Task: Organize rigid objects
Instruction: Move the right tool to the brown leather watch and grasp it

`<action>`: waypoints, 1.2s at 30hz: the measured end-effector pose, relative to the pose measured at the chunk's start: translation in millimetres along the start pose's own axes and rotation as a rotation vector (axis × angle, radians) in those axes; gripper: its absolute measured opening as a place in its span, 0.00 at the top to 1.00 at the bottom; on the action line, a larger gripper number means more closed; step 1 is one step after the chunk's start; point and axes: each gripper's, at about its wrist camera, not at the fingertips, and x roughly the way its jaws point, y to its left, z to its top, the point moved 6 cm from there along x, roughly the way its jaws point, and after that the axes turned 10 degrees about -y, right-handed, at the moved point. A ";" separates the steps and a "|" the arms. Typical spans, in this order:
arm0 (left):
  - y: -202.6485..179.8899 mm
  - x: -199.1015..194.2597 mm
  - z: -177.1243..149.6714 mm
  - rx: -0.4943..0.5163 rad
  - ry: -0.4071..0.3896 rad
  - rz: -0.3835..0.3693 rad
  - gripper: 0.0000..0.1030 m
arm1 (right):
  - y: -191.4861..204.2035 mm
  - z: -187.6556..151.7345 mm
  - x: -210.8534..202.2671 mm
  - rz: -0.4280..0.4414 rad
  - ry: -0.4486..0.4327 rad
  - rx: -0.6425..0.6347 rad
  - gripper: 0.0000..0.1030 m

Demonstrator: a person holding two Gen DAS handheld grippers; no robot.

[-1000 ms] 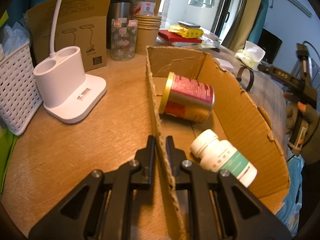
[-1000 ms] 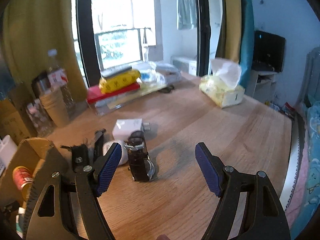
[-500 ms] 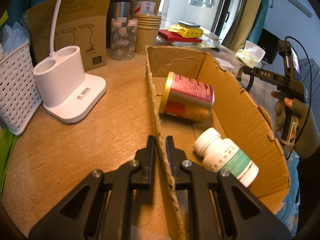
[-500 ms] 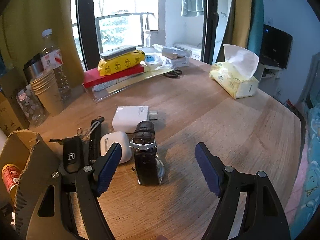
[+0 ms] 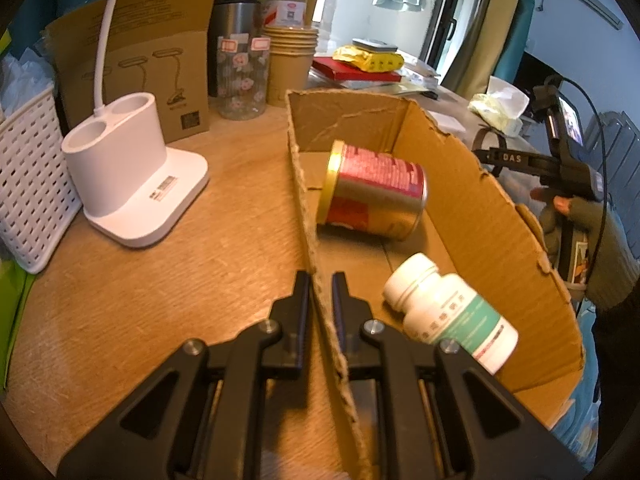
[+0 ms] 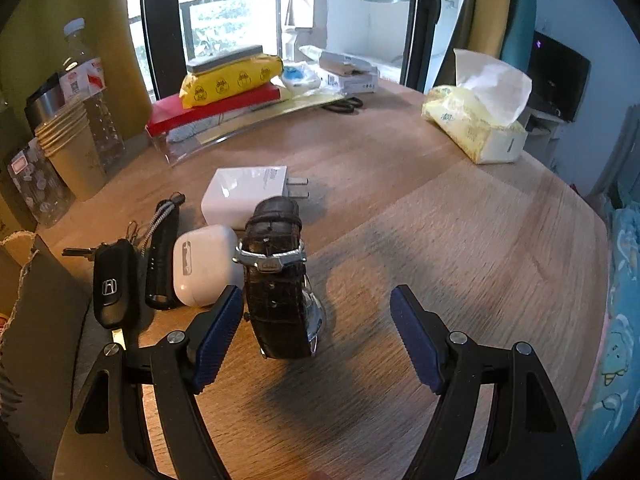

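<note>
Step in hand, as judged: collecting loose items into the cardboard box (image 5: pixel 472 184). The left gripper (image 5: pixel 320 280) is clamped on the box's near wall, steadying it. Inside lie one red tin can (image 5: pixel 376 196) on its side at 12 o'clock and one white pill bottle (image 5: pixel 448 312) at 3 o'clock of those jaws. The right gripper (image 6: pixel 318 320) hangs with jaws apart, gripping nothing. The leather-strap wristwatch (image 6: pixel 278 280) stands between them, nearer the left pad (image 6: pixel 216 340). At 10 o'clock sit one car key (image 6: pixel 112 288), one black fob (image 6: pixel 162 256) and one white earbud case (image 6: pixel 202 264); at 12 o'clock, one white charger (image 6: pixel 244 196). The next move calls for centring, then closing across the strap.
</note>
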 end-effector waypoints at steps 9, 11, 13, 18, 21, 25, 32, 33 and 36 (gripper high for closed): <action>-2.3 2.2 -0.9 0.002 0.003 -0.001 0.89 | 0.7 -5.6 7.6 0.025 0.048 0.014 0.25; -2.3 2.5 -0.7 0.004 0.003 0.000 0.89 | 6.0 -6.0 8.0 0.026 0.050 -0.016 0.28; -1.9 2.7 -0.8 0.004 0.003 0.000 0.89 | 13.1 -7.5 7.1 0.020 0.049 -0.052 0.28; -0.7 2.6 -0.8 0.004 0.003 -0.002 0.89 | 14.8 -8.0 7.4 0.030 0.051 -0.041 0.34; 0.6 2.7 -0.8 0.004 0.004 -0.003 0.89 | 13.6 -7.1 6.5 0.031 0.046 -0.034 0.41; 0.6 2.8 -0.8 0.008 0.004 0.000 0.89 | 13.2 -6.9 4.9 0.025 0.039 -0.032 0.55; 0.8 3.7 -0.8 0.008 0.006 -0.002 0.89 | 8.0 -7.0 3.0 0.023 0.034 0.003 0.55; 1.2 3.7 -0.8 0.007 0.006 -0.003 0.89 | 5.5 -6.6 1.5 0.027 0.027 0.021 0.55; 1.2 3.7 -0.6 0.007 0.006 -0.003 0.89 | 3.4 -5.0 -3.0 0.013 0.007 0.023 0.55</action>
